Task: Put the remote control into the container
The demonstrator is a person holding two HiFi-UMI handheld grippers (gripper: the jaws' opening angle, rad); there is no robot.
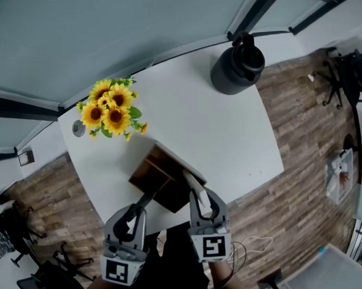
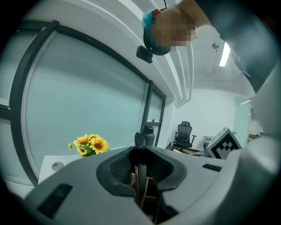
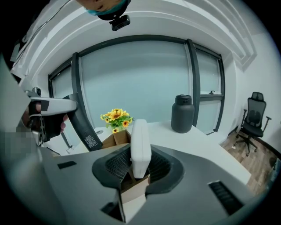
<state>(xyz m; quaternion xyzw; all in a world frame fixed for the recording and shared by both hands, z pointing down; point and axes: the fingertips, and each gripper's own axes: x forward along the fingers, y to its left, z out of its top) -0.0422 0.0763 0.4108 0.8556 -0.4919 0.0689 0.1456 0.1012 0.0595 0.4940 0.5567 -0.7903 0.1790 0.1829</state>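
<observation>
- White remote point(image 3: 140, 147) stands on end between the fingers of the right gripper point(image 3: 140, 166). The pads are clenched on its lower part and its upper part sticks out beyond them.
- From the head view, the white remote point(image 1: 194, 186) points away from the person, with its far end over the near right edge of the box point(image 1: 153, 173). Whether it touches the box cannot be told.
- Box: brown cardboard, open on top, with dividers inside. It sits near the front edge of the white tabletop point(image 1: 223, 132).
- Left gripper point(image 2: 139, 173) has its fingers clamped on a black remote point(image 2: 139, 147), seen edge-on in the left gripper view.
- In the head view, the black remote point(image 1: 146, 201) slants from the left gripper point(image 1: 136, 214) up to the near left side of the box. The right gripper view shows its labelled face point(image 3: 83, 125).
- The two grippers are side by side at the near side of the box, with the right gripper point(image 1: 200, 201) just beside the left.
- Sunflowers point(image 1: 110, 108) stand behind the box toward the far left of the tabletop, apart from it.
- Dark jug point(image 1: 237, 67) stands at the far right corner, well apart from the box.
- Wood-plank floor point(image 1: 302, 121) surrounds the tabletop, and an office chair point(image 3: 252, 116) stands at the right in the right gripper view.
</observation>
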